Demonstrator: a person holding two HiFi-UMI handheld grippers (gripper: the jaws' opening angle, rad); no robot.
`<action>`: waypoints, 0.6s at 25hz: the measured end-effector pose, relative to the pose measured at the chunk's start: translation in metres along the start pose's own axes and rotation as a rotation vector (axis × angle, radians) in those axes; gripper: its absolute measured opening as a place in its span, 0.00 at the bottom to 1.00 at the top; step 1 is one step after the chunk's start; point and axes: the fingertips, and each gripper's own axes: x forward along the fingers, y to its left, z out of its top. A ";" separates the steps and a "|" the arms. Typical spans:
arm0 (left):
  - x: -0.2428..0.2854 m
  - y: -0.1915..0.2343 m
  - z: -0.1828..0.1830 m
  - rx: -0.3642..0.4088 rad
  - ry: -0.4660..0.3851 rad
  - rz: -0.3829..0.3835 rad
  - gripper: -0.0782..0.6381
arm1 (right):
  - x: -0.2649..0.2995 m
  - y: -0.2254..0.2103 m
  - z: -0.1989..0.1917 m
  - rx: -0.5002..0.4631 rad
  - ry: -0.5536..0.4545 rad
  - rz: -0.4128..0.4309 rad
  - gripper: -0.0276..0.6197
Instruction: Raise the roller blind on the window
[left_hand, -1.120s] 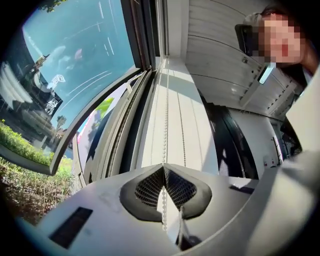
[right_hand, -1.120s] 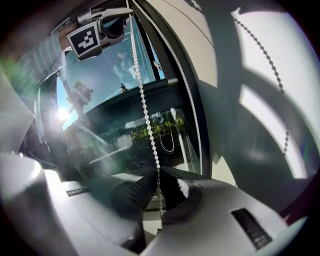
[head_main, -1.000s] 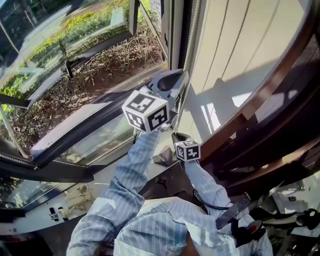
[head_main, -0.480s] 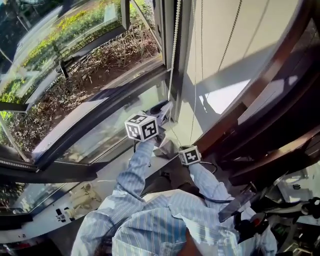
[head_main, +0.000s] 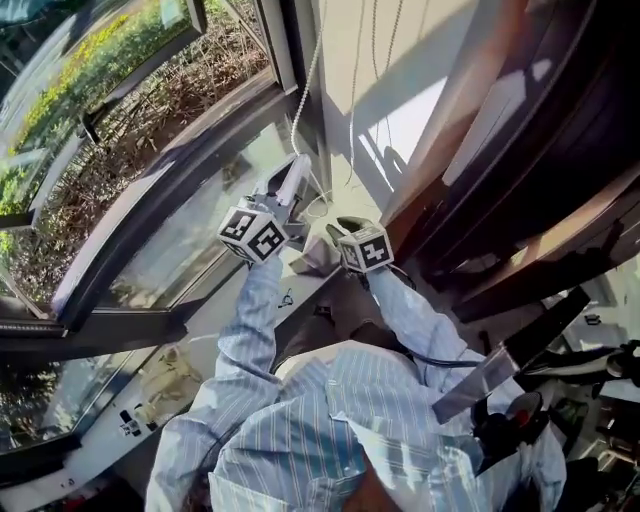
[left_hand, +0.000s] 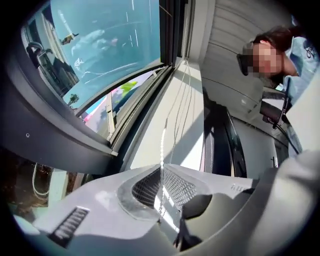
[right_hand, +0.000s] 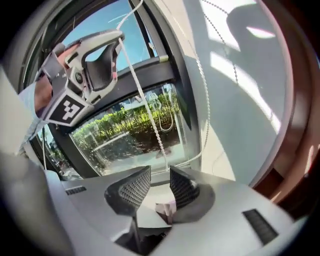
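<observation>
Person's striped sleeves (head_main: 255, 330) are filling the near bottom of the head view, both arms reaching toward the window. The two claws are sitting close together, marker cubes side by side over the pale sill (head_main: 215, 325).

Right claw (right_hand: 159, 172) is pointing down at the sill. Its jaws have just been opening and are standing apart with nothing between the pads. The chain's lower loop is curving past just beyond the tips, not touching them.

Left claw (left_hand: 162, 175) is sitting a bit further out, angled slightly up. Its jaws are together, clamping on the bead chain (left_hand: 163, 137), which is running straight up from between the pads.

The chain is hanging along the right edge of the dark window frame (head_main: 180, 170), between the frame and the cream wall (head_main: 350, 60). It is throwing thin shadows on that wall.

The roller blind's own fabric cannot be picked out in any view; only its chain is showing.

Beyond the glass (head_main: 190, 235), dry ground and green plants (head_main: 130, 110) are lying in full sun.
</observation>
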 end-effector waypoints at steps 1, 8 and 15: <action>-0.001 -0.005 0.003 0.011 -0.013 0.006 0.12 | -0.008 0.002 0.006 0.004 -0.031 0.010 0.20; -0.038 -0.029 0.024 0.076 -0.097 0.143 0.22 | -0.077 0.023 0.036 0.037 -0.206 0.069 0.20; -0.107 -0.057 -0.015 0.087 -0.030 0.270 0.22 | -0.123 0.055 0.033 0.036 -0.288 0.147 0.19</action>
